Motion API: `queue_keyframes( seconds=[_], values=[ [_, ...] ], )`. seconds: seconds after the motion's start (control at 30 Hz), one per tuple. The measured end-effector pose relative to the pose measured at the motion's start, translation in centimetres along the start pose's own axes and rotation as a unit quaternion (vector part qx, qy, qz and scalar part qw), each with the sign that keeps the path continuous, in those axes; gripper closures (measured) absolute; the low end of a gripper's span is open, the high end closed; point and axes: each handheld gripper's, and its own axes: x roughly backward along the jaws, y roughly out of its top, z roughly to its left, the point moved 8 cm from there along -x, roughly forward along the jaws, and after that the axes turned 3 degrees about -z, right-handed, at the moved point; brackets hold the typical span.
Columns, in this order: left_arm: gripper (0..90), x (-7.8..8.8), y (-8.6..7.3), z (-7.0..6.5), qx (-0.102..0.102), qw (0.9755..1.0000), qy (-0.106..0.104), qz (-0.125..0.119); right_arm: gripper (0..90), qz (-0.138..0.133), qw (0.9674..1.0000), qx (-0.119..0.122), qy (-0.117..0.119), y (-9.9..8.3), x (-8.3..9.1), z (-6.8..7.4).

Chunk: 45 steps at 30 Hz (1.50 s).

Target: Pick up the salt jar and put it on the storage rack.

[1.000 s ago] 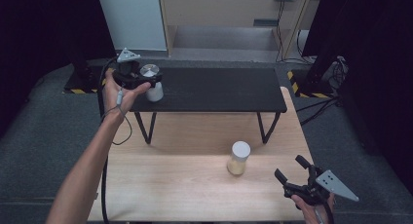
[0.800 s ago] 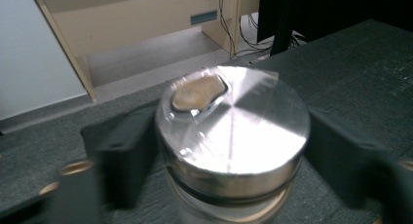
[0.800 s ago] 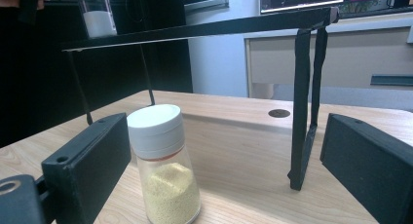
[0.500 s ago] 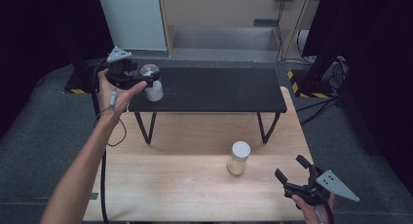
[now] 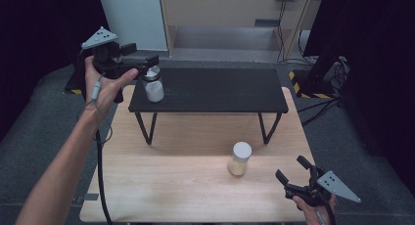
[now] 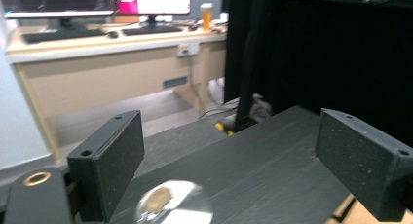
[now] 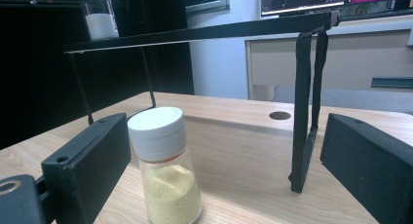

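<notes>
Left gripper [image 5: 147, 68] just opened and lifted off the white-powder jar [image 5: 154, 88] — jaws now wide, nothing between them. Jar left upright at the left end of the black shelf [image 5: 220, 90], near its front edge; placement looks done. Right gripper [image 5: 293, 178] open too, idle at the desk's [image 5: 171, 186] front right corner — yellow-powder jar [image 5: 240, 159] just ahead, likely next.

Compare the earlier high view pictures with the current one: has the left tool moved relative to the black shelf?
Yes. The left tool has lifted up and away from the white jar, which stands on the black shelf; its jaws have just opened, with nothing between them.
</notes>
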Motion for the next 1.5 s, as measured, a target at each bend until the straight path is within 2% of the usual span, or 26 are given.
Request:
queue_keyframes(
  seconds=[0.17, 0.33, 0.5, 0.57, 0.63, 0.7, 0.73, 0.77, 0.8, 0.9, 0.93, 1.0, 1.1, 1.17, 1.2, 1.3, 1.37, 1.47, 1.5],
  values=[
    [8.8, 1.0, 1.0, -0.7, -0.006, 0.9995, -0.025, -0.017, 4.5, -0.001, 1.0, 0.002, 0.001, 0.0, 0.0, 0.1],
    [8.7, 1.9, 1.4, -1.1, -0.009, 0.9979, -0.052, -0.038, 4.5, -0.001, 1.0, 0.001, 0.002, 0.0, 0.0, 0.1],
    [8.7, 2.8, 1.1, -1.2, -0.041, 0.9939, -0.088, -0.051, 4.5, -0.001, 1.0, 0.0, 0.003, 0.0, -0.1, 0.2],
    [8.7, 3.2, 0.8, -1.1, -0.041, 0.9899, -0.119, -0.064, 4.5, 0.0, 1.0, 0.001, 0.004, 0.0, -0.1, 0.2],
    [8.7, 3.4, 0.6, -1.1, -0.047, 0.9866, -0.141, -0.069, 4.5, 0.0, 1.0, 0.0, 0.004, 0.0, -0.1, 0.2],
    [9.0, 3.8, 0.0, -1.1, -0.06, 0.9804, -0.175, -0.068, 4.5, 0.002, 1.0, -0.001, 0.004, 0.0, -0.1, 0.2],
    [9.1, 3.8, 0.0, -1.1, -0.06, 0.9804, -0.175, -0.068, 4.5, 0.001, 1.0, -0.001, 0.005, 0.0, -0.2, 0.2],
    [9.0, 4.0, -0.3, -1.1, -0.062, 0.9785, -0.185, -0.069, 4.5, 0.001, 1.0, -0.001, 0.005, 0.0, -0.2, 0.2],
    [9.0, 4.2, -0.8, -1.0, -0.063, 0.9751, -0.201, -0.07, 4.5, 0.001, 1.0, 0.0, 0.006, 0.0, -0.2, 0.2],
    [8.5, 4.6, -1.9, -1.0, -0.068, 0.9688, -0.225, -0.078, 4.5, 0.001, 1.0, -0.003, 0.006, -0.1, -0.2, 0.2],
    [8.5, 4.8, -2.3, -1.0, -0.07, 0.9659, -0.235, -0.083, 4.5, 0.001, 1.0, -0.003, 0.007, -0.1, -0.2, 0.2],
    [8.5, 5.0, -3.0, -1.1, -0.075, 0.9632, -0.245, -0.083, 4.5, 0.001, 1.0, -0.001, 0.008, -0.1, -0.2, 0.2],
    [8.5, 5.4, -3.8, -1.2, -0.077, 0.9612, -0.252, -0.082, 4.5, 0.003, 1.0, -0.002, 0.009, -0.1, -0.3, 0.2],
    [8.5, 5.6, -4.4, -1.2, -0.075, 0.9589, -0.261, -0.081, 4.4, 0.003, 0.9999, -0.001, 0.01, -0.1, -0.4, 0.3],
    [8.5, 5.7, -4.5, -1.2, -0.078, 0.9588, -0.261, -0.081, 4.5, 0.003, 0.9999, -0.001, 0.011, -0.1, -0.4, 0.3],
    [8.7, 5.9, -5.5, -1.1, -0.065, 0.9569, -0.268, -0.091, 4.5, 0.004, 0.9999, -0.001, 0.011, -0.1, -0.4, 0.3],
    [9.4, 6.0, -6.1, -1.2, -0.06, 0.9546, -0.276, -0.094, 4.5, 0.004, 0.9999, -0.002, 0.011, -0.1, -0.5, 0.4],
    [9.4, 6.1, -6.8, -1.4, -0.062, 0.9547, -0.276, -0.093, 4.5, 0.004, 0.9999, -0.001, 0.012, -0.1, -0.5, 0.4],
    [9.5, 6.1, -7.5, -1.5, -0.059, 0.9536, -0.28, -0.095, 4.5, 0.004, 0.9999, -0.001, 0.012, -0.1, -0.5, 0.4]
  ],
)
